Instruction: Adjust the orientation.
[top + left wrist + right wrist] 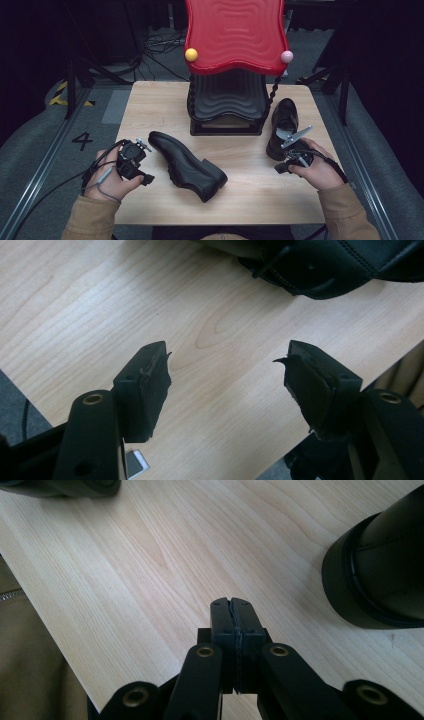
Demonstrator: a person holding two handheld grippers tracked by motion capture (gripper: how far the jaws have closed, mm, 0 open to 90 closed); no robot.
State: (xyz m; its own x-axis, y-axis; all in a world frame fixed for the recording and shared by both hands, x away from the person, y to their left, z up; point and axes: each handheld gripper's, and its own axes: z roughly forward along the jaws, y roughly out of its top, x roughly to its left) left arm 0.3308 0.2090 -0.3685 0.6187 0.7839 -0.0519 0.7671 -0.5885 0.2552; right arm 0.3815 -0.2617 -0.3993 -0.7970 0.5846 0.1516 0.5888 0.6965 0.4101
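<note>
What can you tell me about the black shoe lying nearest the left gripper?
The black shoe is a glossy, leather-looking dress shoe with a low block heel. It lies tipped on its side near the middle of the wooden table, toe pointing toward the far left and heel toward the person, opening facing right. Its laces and stitched edge show in the left gripper view. Nothing grips it: the left gripper sits just beside its toe with fingers apart over bare wood.
</note>
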